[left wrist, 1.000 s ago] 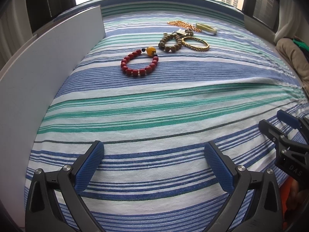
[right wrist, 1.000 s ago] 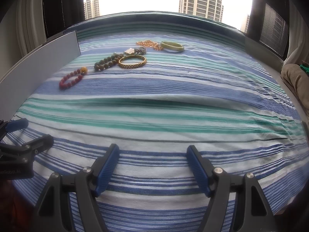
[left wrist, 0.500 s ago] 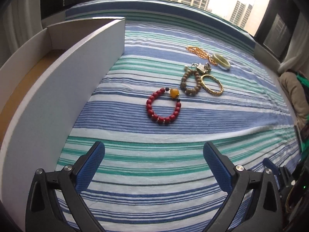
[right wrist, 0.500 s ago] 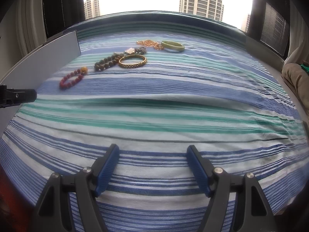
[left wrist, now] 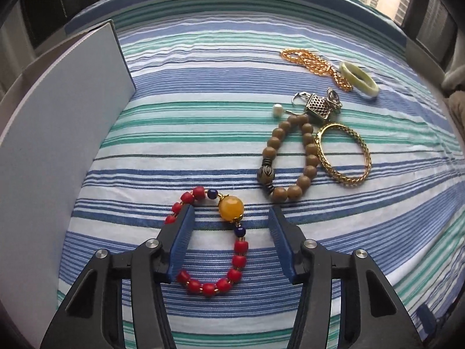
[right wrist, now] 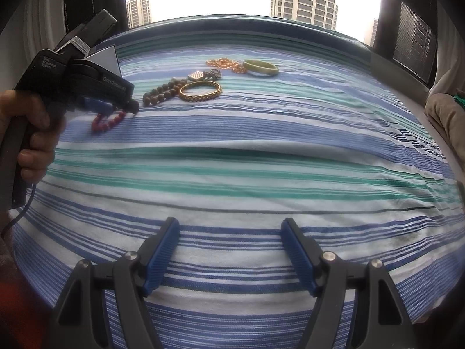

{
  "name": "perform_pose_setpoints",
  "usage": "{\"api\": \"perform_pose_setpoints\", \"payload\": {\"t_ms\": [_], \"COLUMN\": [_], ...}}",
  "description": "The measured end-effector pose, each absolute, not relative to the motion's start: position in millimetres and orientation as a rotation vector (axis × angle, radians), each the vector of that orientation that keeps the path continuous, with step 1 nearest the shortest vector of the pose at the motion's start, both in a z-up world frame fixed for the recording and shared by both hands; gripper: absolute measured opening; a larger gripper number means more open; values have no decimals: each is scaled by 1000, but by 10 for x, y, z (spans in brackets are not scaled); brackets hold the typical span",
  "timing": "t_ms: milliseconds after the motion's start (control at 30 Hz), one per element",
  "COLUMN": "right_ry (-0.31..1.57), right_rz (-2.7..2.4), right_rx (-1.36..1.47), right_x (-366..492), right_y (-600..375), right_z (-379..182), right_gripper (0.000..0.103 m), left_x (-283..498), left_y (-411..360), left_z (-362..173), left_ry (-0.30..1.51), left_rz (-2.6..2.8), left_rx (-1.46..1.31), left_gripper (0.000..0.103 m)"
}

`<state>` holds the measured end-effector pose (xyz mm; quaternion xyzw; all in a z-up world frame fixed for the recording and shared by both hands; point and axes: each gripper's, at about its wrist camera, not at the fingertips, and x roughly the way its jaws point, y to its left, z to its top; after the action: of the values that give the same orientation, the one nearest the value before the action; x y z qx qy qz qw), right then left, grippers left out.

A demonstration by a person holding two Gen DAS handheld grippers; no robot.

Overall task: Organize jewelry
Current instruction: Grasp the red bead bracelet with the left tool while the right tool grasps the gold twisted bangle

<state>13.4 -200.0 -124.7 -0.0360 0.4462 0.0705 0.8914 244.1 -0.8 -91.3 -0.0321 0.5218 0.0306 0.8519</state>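
Observation:
A red bead bracelet with a yellow bead point(left wrist: 229, 208) lies on the striped cloth. My left gripper point(left wrist: 231, 212) is open and low over it, one finger inside the loop and its right side between the jaws; it also shows in the right wrist view point(right wrist: 107, 122). Beyond lie a brown bead bracelet point(left wrist: 290, 157), a gold bangle point(left wrist: 345, 154), a metal charm point(left wrist: 318, 109), a pearl point(left wrist: 276, 110), an orange chain point(left wrist: 314, 64) and a pale green bangle point(left wrist: 360, 83). My right gripper point(right wrist: 229, 229) is open and empty, far back over the cloth.
A white box point(left wrist: 58, 133) with tall walls stands to the left of the jewelry. The person's hand and left gripper body point(right wrist: 69, 81) fill the left of the right wrist view. A beige pillow point(right wrist: 447, 116) lies at the right edge.
My left gripper moved forward and down to the red bracelet and its jaws narrowed around it. The right gripper stayed still.

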Motion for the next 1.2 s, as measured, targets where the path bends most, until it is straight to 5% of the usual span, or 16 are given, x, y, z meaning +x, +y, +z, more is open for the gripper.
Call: {"api": "perform_pose_setpoints", "payload": {"t_ms": [100,333,633,700,767,1033,1200], "right_ry": [925,946,1113,1107,1114,1244,1216], "right_rz": [153,201,412,429,407,332,311], "right_rx": [-76,-90,156,185,172,-12,-87], "right_x": [129,146,860,1225,1640,2750,2828], "right_y": [-2011,-2031,-2191,-2179,-2147,-1646,-1502], "right_z": [-1245,-1236,-829,-713,-688,-1164,-1298], "right_gripper": [74,74,74,67,48,36,9], "left_x": [2423,2050,1379,1314,1242,1004,913], "left_y": [-1,508,920,927,953,1100,1151], "left_z": [-901,-747,-230,-198,-168,-103,-99], "left_ry": [1071,1048,934,923,916,903,908], "left_rz": [38,-143,-157,-159,-155,-119,-114], "left_rx": [-89,-459,-521,-544,-548,-547,-556], "left_gripper": [16,15,15,15,15,15,15]}}
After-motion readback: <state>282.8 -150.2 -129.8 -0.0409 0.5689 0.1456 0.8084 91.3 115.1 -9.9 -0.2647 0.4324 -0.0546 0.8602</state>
